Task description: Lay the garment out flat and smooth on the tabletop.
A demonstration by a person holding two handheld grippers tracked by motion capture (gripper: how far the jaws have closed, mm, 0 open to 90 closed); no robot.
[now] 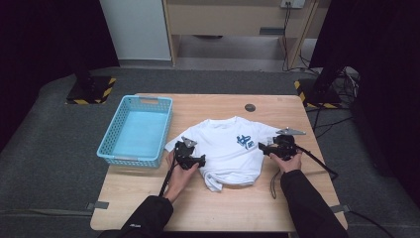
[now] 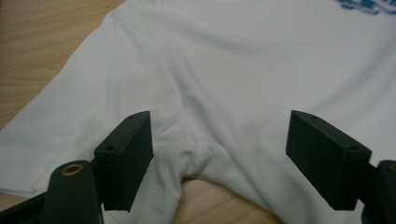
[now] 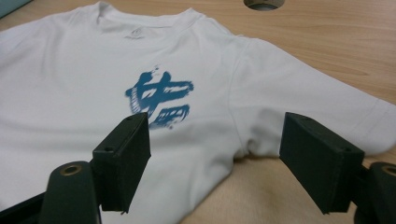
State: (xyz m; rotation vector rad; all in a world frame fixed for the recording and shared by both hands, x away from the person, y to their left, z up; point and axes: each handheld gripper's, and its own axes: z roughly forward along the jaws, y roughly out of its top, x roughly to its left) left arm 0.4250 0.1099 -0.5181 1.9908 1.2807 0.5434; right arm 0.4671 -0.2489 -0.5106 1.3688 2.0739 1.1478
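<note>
While both pairs of jaws are standing wide apart and gripping nothing, the white T-shirt (image 1: pixel 232 148) is lying flat on the wooden table (image 1: pixel 148 198) between the 2 grippers.

Seen in the left gripper view, the left gripper (image 2: pixel 219 158) is hovering just over the shirt's armpit, where a sleeve (image 2: pixel 70 126) is meeting the body; cloth is lying below and ahead of the open jaws, with no pad pressing on it. Over in the right gripper view, the right gripper (image 3: pixel 215 161) is sitting by the other armpit, its jaws equally spread, the near sleeve (image 3: pixel 322 98) running off past one of them.

A blue brush-stroke print (image 3: pixel 159 100) is showing on the chest; its characters cannot be read. A small grey mark is sitting inside the collar (image 3: pixel 135 32), too faint to make out.

From the high view, the shirt is lying front up, collar away from the person, hem bunched and wrinkled near the table's front. A light blue basket (image 1: pixel 134 130) is standing beside it, just past the left gripper (image 1: pixel 190 159), while the right gripper (image 1: pixel 277 147) is resting at the shirt's opposite edge.
</note>
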